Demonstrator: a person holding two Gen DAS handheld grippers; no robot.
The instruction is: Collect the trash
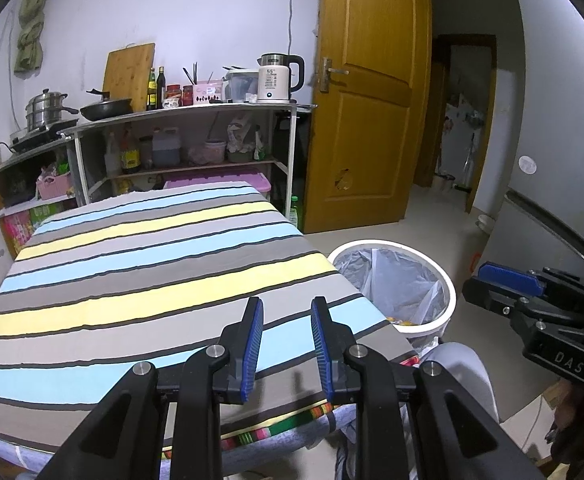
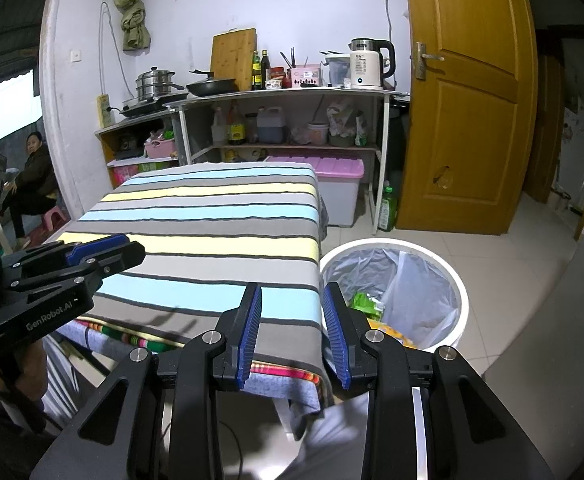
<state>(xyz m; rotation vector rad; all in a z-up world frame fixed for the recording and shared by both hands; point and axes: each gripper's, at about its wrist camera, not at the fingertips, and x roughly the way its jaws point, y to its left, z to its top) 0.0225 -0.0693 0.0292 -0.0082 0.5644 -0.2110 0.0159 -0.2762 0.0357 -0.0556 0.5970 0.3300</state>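
Striped table bare on top. White bin just beside table's corner, liner inside, green and yellow trash at bottom. Left gripper spread, nothing between pads. Right gripper spread, likewise.

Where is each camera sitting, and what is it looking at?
Left wrist: sits on the left gripper, looking over the striped table toward the shelves and door; the right gripper shows at the right edge.
Right wrist: sits on the right gripper, looking over the table corner and lined white trash bin; the left gripper shows at left.
Shared: table, bin, shelves, kettle, door.
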